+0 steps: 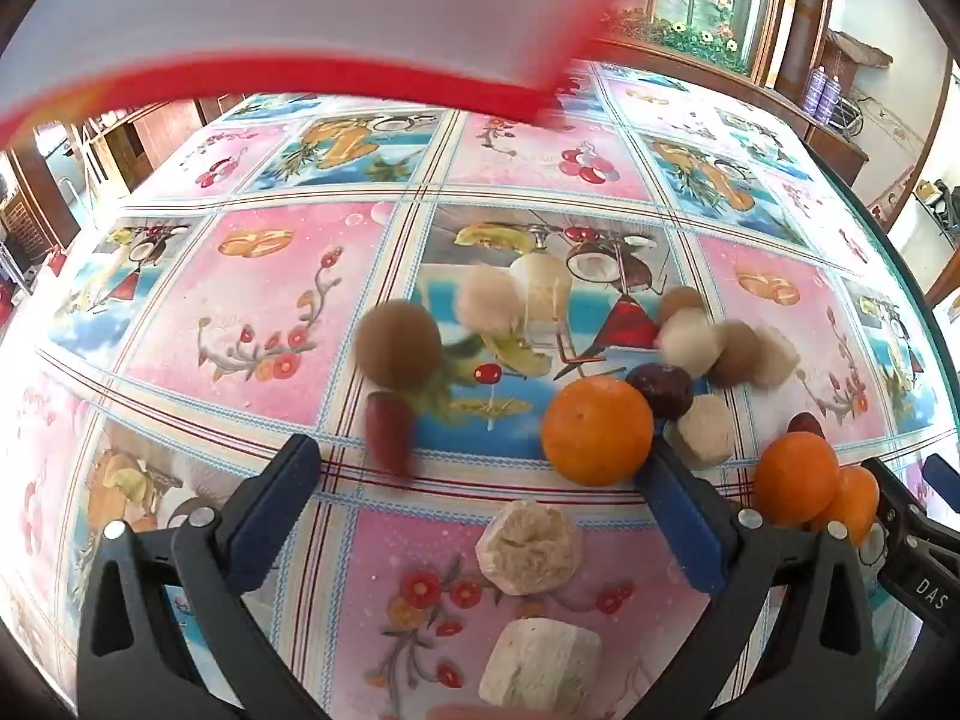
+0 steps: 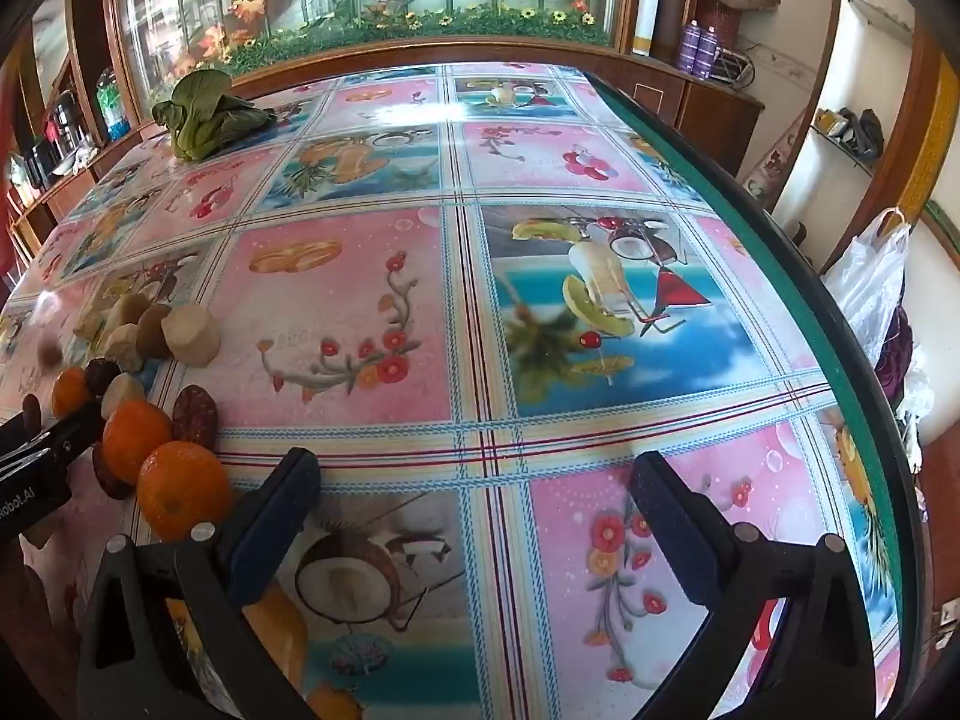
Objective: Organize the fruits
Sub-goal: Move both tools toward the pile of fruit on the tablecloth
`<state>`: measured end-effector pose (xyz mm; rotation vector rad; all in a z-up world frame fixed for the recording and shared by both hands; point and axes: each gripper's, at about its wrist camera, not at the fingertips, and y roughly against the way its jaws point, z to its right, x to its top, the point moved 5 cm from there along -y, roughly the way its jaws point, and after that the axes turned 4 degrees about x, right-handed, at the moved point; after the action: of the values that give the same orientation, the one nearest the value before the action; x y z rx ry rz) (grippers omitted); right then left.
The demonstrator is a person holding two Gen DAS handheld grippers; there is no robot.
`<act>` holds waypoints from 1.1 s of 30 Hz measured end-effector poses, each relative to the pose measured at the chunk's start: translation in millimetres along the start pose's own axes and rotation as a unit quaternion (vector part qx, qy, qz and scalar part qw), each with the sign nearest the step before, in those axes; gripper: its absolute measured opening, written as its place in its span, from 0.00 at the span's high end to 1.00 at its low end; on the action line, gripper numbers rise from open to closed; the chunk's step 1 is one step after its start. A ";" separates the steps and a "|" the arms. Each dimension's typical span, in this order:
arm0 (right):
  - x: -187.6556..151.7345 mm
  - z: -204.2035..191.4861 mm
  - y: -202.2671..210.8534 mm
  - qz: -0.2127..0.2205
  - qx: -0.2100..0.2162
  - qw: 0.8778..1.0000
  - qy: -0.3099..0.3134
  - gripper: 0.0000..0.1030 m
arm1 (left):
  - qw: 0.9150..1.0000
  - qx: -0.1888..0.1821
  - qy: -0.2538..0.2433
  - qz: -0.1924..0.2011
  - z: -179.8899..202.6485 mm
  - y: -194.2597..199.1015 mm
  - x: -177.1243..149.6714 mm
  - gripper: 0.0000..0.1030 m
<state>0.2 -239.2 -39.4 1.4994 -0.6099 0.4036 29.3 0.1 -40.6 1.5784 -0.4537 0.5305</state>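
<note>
Blurred red date (image 1: 390,432) upright-tilted, long axis toward left gripper (image 1: 480,480)

"DAS" on right gripper (image 1: 918,546); "Robot.AI", partly cut off, on left gripper (image 2: 36,480).

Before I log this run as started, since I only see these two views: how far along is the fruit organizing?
Barely begun. Done: nothing looks sorted; oranges, dark red fruits and pale chunks lie mixed and loose on the tablecloth, some blurred. In hand: nothing; left gripper and right gripper are both open and empty. Left: all grouping. No clear container; a blurred red-edged white thing shows above.
</note>
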 end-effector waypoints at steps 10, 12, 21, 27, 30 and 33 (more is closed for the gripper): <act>-0.2 -2.0 0.2 0.000 -0.001 1.000 0.000 0.00 | 1.000 0.003 0.008 0.000 0.2 0.5 -0.5 0.00; 0.1 -0.1 -0.2 -0.001 0.002 1.000 -0.002 0.00 | 1.000 0.011 0.018 -0.001 0.6 1.5 -1.8 0.00; 0.3 -0.2 -0.3 -0.001 0.002 1.000 -0.002 0.00 | 1.000 0.015 0.023 -0.001 -1.5 3.5 -5.1 0.00; 0.4 -0.8 0.1 -0.001 0.002 1.000 -0.002 0.00 | 1.000 0.015 0.023 -0.001 -1.2 0.5 -2.5 0.00; 0.7 -1.7 0.8 -0.001 0.002 1.000 -0.004 0.00 | 1.000 0.015 0.023 -0.001 -1.1 0.6 -2.5 0.00; -1.9 -6.1 1.9 -0.019 0.008 1.000 0.001 0.00 | 1.000 0.015 0.023 -0.002 -1.2 0.6 -2.5 0.00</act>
<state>-1.7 -232.8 -38.8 1.5229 -0.5770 0.3805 26.9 1.2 -41.5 1.5921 -0.4099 0.5727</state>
